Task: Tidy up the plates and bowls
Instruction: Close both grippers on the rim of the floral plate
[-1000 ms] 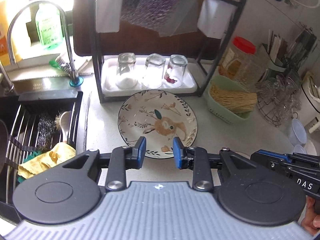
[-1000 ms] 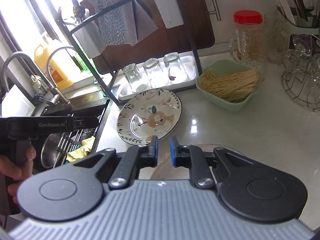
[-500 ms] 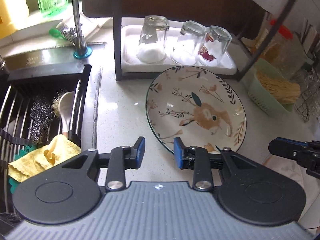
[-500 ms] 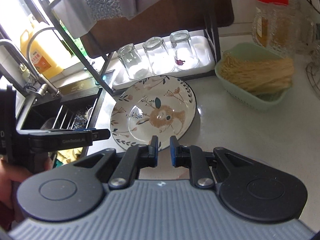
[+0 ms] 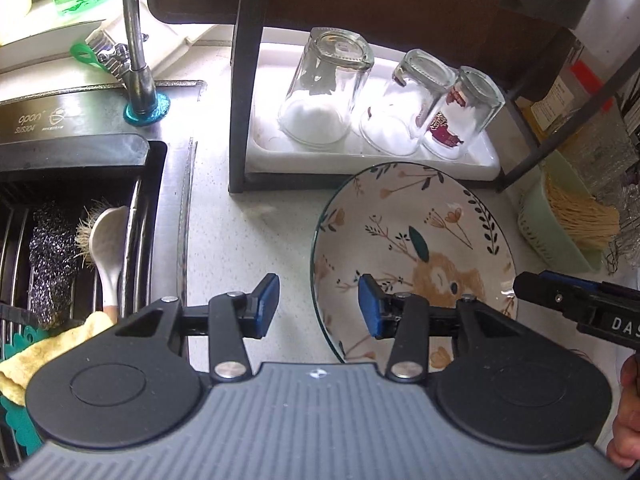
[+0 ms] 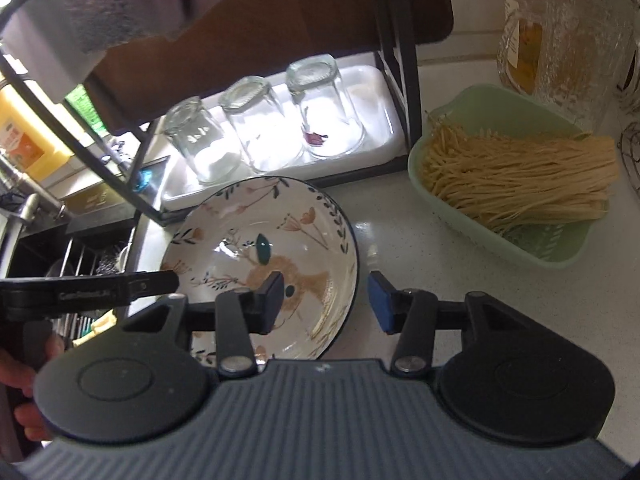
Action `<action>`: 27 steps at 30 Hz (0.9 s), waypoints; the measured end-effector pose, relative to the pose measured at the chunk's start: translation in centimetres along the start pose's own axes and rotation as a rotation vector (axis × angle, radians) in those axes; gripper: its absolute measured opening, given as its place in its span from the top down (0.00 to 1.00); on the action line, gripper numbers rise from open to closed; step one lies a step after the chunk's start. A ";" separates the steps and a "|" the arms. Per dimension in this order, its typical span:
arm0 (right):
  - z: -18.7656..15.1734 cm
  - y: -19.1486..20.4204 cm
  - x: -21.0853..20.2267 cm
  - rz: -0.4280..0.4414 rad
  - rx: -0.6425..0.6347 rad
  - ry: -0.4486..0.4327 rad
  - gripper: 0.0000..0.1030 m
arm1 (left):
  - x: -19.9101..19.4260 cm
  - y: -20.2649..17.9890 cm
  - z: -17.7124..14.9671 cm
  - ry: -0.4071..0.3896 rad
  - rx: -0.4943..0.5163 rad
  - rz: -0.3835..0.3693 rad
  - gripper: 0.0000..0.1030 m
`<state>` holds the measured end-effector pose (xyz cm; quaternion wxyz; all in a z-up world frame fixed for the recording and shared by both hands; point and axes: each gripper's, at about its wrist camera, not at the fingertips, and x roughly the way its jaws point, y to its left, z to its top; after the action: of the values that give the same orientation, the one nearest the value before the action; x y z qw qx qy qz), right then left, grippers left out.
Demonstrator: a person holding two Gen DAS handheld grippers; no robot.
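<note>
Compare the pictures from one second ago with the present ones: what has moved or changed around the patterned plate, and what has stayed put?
Both grippers have come down toward the round floral ceramic plate. The left gripper and right gripper are opening, each straddling an opposite edge of the plate's rim without gripping it. The plate, the three upturned clear glasses on their white tray and the green noodle basket stayed in place.

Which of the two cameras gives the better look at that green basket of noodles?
The right wrist view: the green basket shows nearly whole, noodles lying across it. The left wrist view catches only a sliver of it at the right edge, partly behind the rack's leg.
</note>
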<state>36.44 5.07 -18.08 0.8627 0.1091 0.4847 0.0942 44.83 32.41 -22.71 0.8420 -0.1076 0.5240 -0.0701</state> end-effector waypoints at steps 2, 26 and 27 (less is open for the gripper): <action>0.2 -0.3 0.9 -0.005 0.024 0.021 0.52 | 0.5 0.3 0.3 0.010 -0.002 -0.005 0.52; 1.6 -2.3 5.1 0.066 0.072 0.140 0.83 | 3.8 0.7 3.2 0.052 -0.020 -0.079 0.79; 1.6 -2.6 5.2 0.088 0.091 0.149 0.83 | 3.8 0.8 3.4 0.052 -0.016 -0.082 0.79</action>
<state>40.62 3.81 -22.28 0.8135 0.1618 0.5461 0.1177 49.53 32.63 -24.80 0.8235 -0.1338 0.5415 -0.1035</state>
